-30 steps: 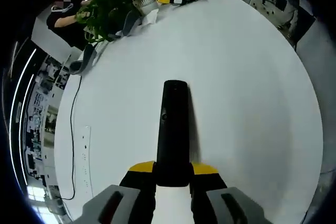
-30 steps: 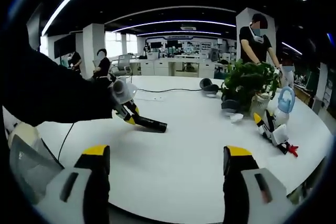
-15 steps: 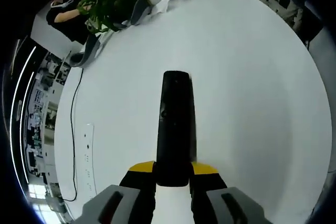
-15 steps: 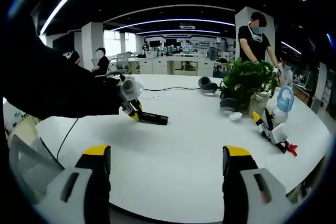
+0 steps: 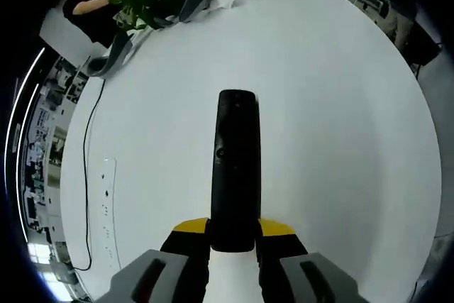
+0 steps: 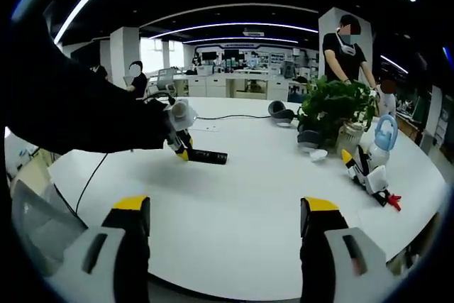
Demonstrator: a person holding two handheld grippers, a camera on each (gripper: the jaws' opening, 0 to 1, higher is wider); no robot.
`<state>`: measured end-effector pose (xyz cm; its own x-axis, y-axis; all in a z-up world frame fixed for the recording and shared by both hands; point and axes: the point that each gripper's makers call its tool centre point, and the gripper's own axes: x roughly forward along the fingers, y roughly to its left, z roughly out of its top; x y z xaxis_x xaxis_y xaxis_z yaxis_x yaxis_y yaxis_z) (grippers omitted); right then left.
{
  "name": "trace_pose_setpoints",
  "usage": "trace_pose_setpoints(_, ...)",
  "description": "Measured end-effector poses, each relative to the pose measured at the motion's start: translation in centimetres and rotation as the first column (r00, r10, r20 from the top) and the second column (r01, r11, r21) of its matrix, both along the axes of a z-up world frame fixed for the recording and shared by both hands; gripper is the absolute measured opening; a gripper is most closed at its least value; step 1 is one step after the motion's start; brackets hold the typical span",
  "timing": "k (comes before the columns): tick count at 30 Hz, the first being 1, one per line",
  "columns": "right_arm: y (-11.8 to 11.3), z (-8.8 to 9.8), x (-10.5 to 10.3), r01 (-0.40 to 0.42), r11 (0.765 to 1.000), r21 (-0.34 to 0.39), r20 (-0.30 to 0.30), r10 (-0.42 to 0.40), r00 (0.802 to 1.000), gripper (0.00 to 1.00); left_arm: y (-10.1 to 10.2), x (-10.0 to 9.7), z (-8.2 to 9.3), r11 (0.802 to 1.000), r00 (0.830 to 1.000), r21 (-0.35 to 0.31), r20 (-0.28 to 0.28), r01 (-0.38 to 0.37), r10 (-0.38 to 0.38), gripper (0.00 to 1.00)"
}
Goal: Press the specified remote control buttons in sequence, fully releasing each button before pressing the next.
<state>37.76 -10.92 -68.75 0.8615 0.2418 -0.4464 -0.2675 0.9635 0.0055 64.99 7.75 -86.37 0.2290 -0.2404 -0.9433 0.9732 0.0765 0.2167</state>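
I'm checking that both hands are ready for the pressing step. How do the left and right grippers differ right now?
The left gripper is shut on the black remote; the right gripper is open and holds nothing. The left one aims down at the white table; the right one looks level across it. Both have yellow-tipped jaws.

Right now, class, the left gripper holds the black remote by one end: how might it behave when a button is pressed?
The remote looks rigid, so it probably won't bend. Gripped only at its near end by the left gripper, its far end may dip under pressure. Its flat shape suggests it won't roll.
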Motion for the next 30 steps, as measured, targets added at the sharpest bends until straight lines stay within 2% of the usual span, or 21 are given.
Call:
trace_pose_setpoints(3,0.0,0.1,0.0,0.004,1.000,0.002,0.004,-0.004,1.000,0.91,0.0,0.0,0.0,1.000,1.000,-0.007,0.001,0.013,-0.013,0.24)
trace_pose_setpoints(5,-0.1,0.1,0.0,0.005,1.000,0.002,0.006,-0.005,1.000,0.91,0.0,0.0,0.1,1.000,1.000,-0.014,0.001,-0.004,0.004,0.25)
trace_pose_setpoints(8,-0.1,0.2,0.0,0.007,1.000,0.005,0.011,-0.007,1.000,0.92,0.1,0.8,0.3,0.999,0.999,-0.031,0.043,-0.027,0.029,0.33)
trace_pose_setpoints(10,-0.1,0.3,0.0,0.009,1.000,0.007,0.016,-0.009,1.000,0.92,0.3,1.1,0.4,0.997,0.996,-0.051,0.062,-0.059,0.062,0.37)
trace_pose_setpoints(12,-0.2,0.4,0.0,0.011,1.000,0.008,0.020,-0.011,1.000,0.93,0.5,1.1,0.7,0.989,0.989,-0.079,0.071,-0.127,0.133,0.40)
trace_pose_setpoints(15,-0.2,0.6,0.1,0.012,1.000,0.013,0.026,-0.013,1.000,0.94,1.0,2.0,0.9,0.975,0.973,-0.119,0.109,-0.189,0.202,0.48)
trace_pose_setpoints(18,-0.1,0.7,0.0,0.009,1.000,0.014,0.029,-0.010,1.000,0.96,1.7,2.6,1.6,0.951,0.943,-0.169,0.170,-0.258,0.286,0.59)
trace_pose_setpoints(20,-0.1,0.8,0.0,0.008,1.000,0.013,0.038,-0.009,0.999,0.96,2.2,2.8,1.9,0.938,0.925,-0.192,0.197,-0.287,0.324,0.70)
trace_pose_setpoints(22,-0.2,0.9,0.0,0.009,1.000,0.013,0.043,-0.010,0.999,0.96,2.7,2.8,2.1,0.917,0.904,-0.223,0.204,-0.330,0.375,0.79)
trace_pose_setpoints(24,-0.2,1.0,0.0,0.010,1.000,0.017,0.046,-0.011,0.999,0.96,3.3,2.3,2.2,0.906,0.895,-0.221,0.192,-0.361,0.404,0.87)
trace_pose_setpoints(27,-0.1,1.2,0.0,0.010,1.000,0.022,0.055,-0.011,0.998,0.97,3.7,2.3,3.2,0.889,0.875,-0.272,0.222,-0.368,0.430,0.91)
trace_pose_setpoints(30,-0.1,1.2,0.0,0.007,1.000,0.024,0.059,-0.008,0.998,0.97,3.6,1.5,4.4,0.843,0.855,-0.347,0.174,-0.411,0.488,0.95)
